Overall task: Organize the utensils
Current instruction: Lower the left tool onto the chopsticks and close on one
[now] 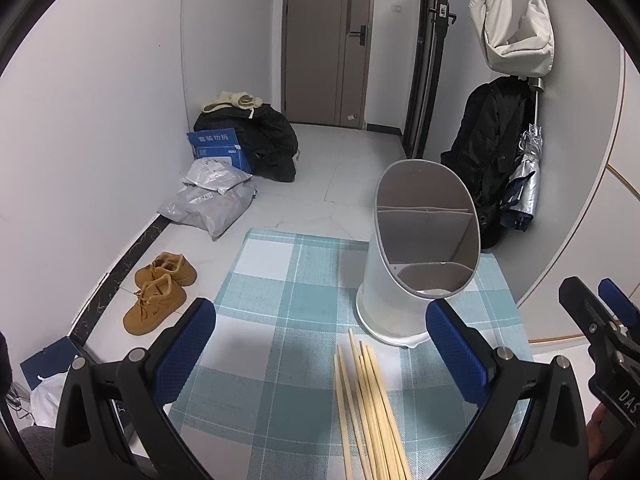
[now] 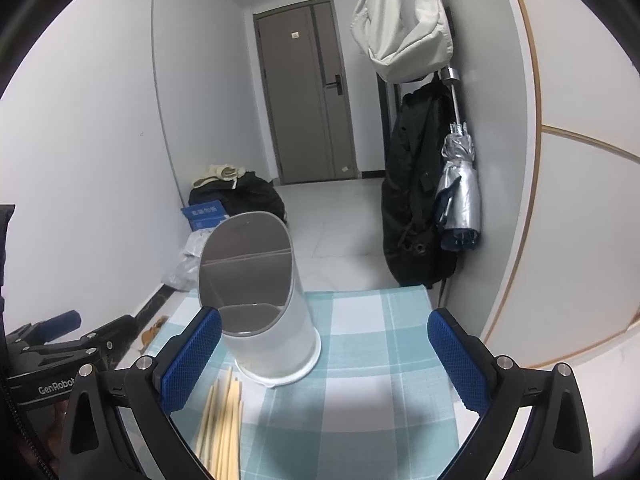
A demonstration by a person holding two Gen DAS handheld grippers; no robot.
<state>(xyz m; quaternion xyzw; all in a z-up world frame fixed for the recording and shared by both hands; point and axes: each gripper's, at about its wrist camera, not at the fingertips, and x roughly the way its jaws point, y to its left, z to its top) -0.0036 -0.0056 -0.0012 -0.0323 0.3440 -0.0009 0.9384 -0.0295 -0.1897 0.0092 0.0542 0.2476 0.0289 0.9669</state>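
Note:
A bundle of pale wooden chopsticks (image 1: 370, 412) lies on the teal checked cloth (image 1: 280, 320), tips toward a white utensil holder (image 1: 396, 296) with a slanted grey rim and inner dividers. My left gripper (image 1: 320, 352) is open and empty above the cloth, the chopsticks between its blue pads. In the right wrist view the holder (image 2: 272, 336) stands upright just ahead of the chopsticks (image 2: 224, 420). My right gripper (image 2: 324, 356) is open and empty, with the holder near its left pad. Each gripper shows at the edge of the other's view.
The cloth (image 2: 380, 360) covers a small table near a wall. On the floor to the left are tan shoes (image 1: 160, 292), grey parcels (image 1: 212, 204) and a black bag (image 1: 260, 140). A black coat (image 2: 416, 200) and silver umbrella (image 2: 458, 192) hang at right.

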